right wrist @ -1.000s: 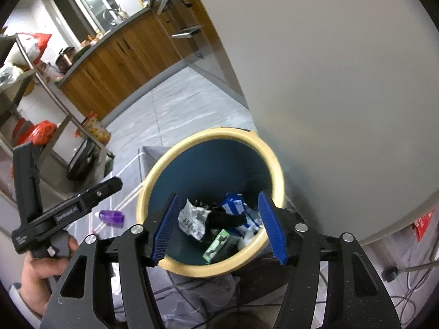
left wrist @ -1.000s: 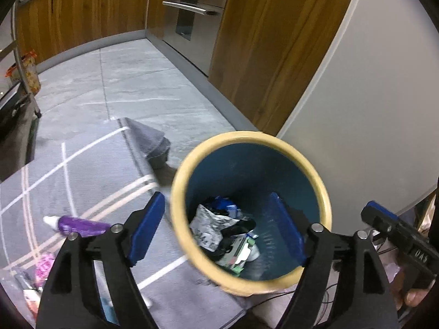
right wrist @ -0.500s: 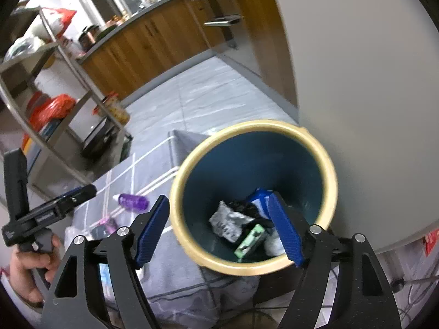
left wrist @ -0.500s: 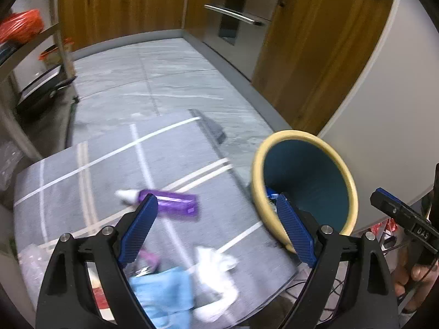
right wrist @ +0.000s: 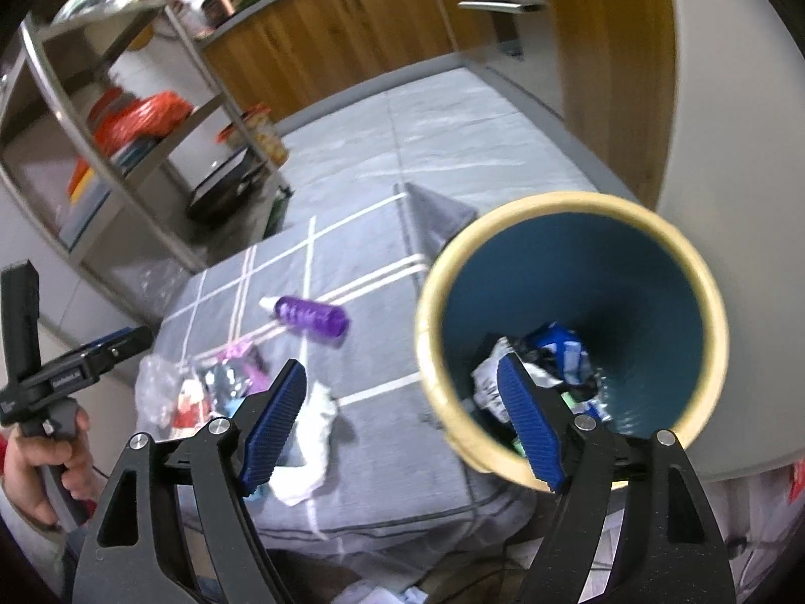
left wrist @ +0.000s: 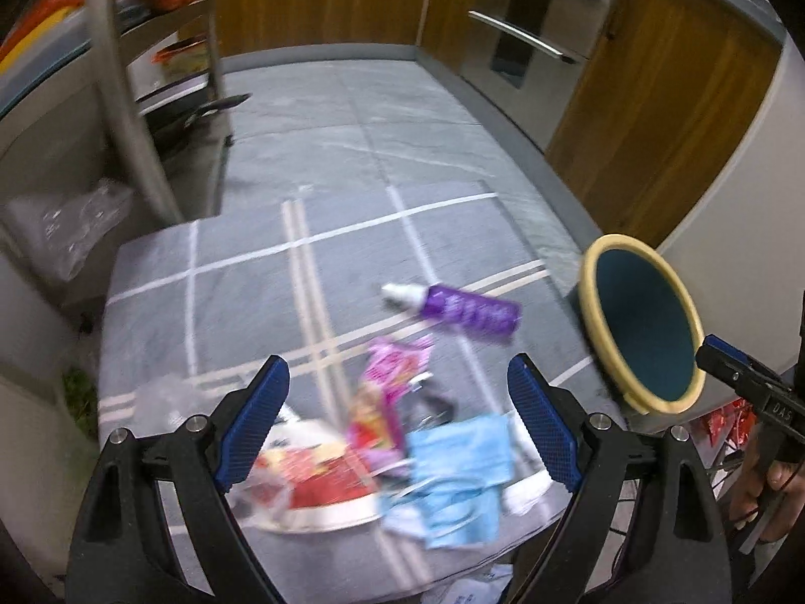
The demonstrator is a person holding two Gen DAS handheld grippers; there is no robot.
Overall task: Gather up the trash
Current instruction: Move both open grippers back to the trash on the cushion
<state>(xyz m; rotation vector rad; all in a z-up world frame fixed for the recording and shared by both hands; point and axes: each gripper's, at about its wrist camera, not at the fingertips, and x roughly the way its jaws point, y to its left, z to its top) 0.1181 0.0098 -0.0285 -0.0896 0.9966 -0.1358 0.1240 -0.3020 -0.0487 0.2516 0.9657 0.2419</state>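
Observation:
A teal bin with a yellow rim (left wrist: 598, 297) (right wrist: 427, 352) stands at the right of a grey mat and holds crumpled wrappers (right wrist: 548, 352). A purple bottle (left wrist: 468, 309) (right wrist: 312, 319) lies on the mat. A pink wrapper (left wrist: 392, 372), a blue cloth (left wrist: 458, 458), a red packet (left wrist: 322, 483) and a white tissue (right wrist: 312, 433) lie in a heap near the mat's front edge. My left gripper (left wrist: 397, 423) is open and empty above the heap. My right gripper (right wrist: 397, 423) is open and empty between the heap and the bin.
The grey mat with white lines (left wrist: 241, 272) lies on a grey tiled floor (left wrist: 352, 116). A metal shelf rack (left wrist: 126, 116) (right wrist: 100, 116) with bags and pans stands at the left. Wooden cabinets (left wrist: 654, 100) and a white wall (right wrist: 729, 151) lie at the right.
My left gripper has swung left from over the bin to over the trash heap. My right gripper has also shifted left, so the bin now sits at the right of its view.

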